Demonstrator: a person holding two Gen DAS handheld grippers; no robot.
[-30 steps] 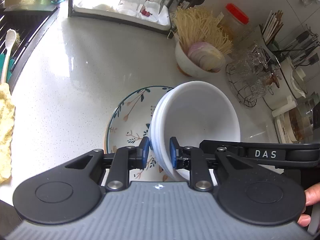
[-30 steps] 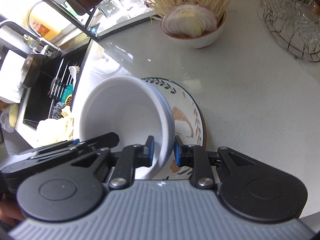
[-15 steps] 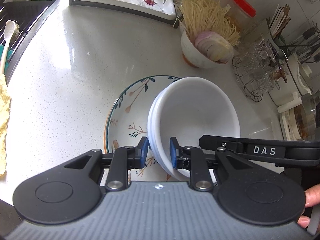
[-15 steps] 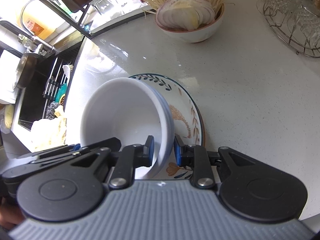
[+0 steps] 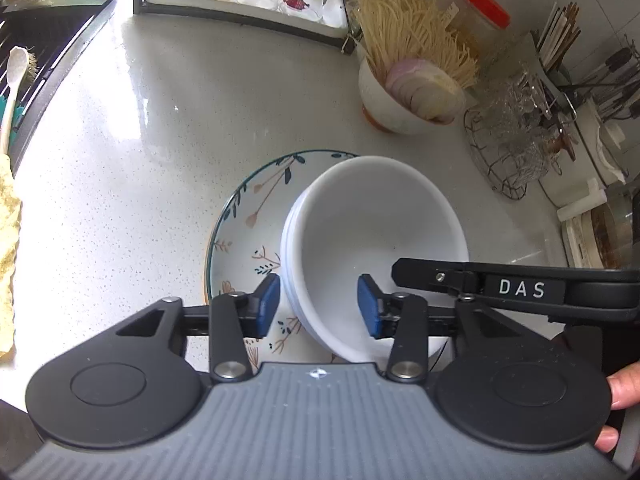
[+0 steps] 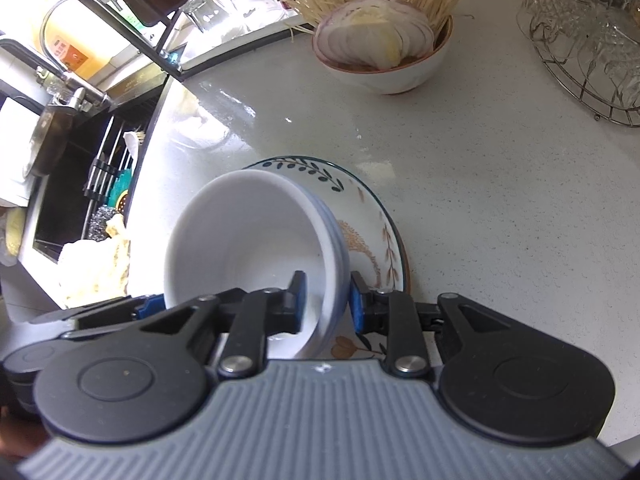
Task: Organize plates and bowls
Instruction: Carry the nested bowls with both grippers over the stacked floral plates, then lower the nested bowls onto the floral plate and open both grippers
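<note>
Seeing, from the left wrist view, a pale yellow sponge-like cloth (image 5: 7, 248) lying far off to the left of the left claw (image 5: 318, 306), at the counter's edge. Looking ahead and left across a bare stretch of speckled white stone counter (image 5: 132, 152). Standing spread now, blue pads (image 5: 267, 304) parted on either side of the near rim of the stacked plain white ceramic bowls (image 5: 376, 224), neither pad clearly pressing the wall. Resting tilted, those bowls, inside the round floral-painted plate with the dark blue rim (image 5: 248, 216) directly ahead of the fingers. Sitting farther ahead and to the right, a white bowl of sliced onion and dry noodles (image 5: 408, 96), with a wire basket of clear glasses (image 5: 512, 136) beyond it to the right.

Pinching, in the right wrist view, with the right claw (image 6: 326, 304): one blue pad inside the white bowls (image 6: 248, 240), the other outside, closed on the rim wall. Lying under and to the right of the fingers, the floral plate (image 6: 372, 220). Showing well ahead, the onion bowl (image 6: 384, 48), and off to the far left a sink (image 6: 60, 184) with scrubbers.
</note>
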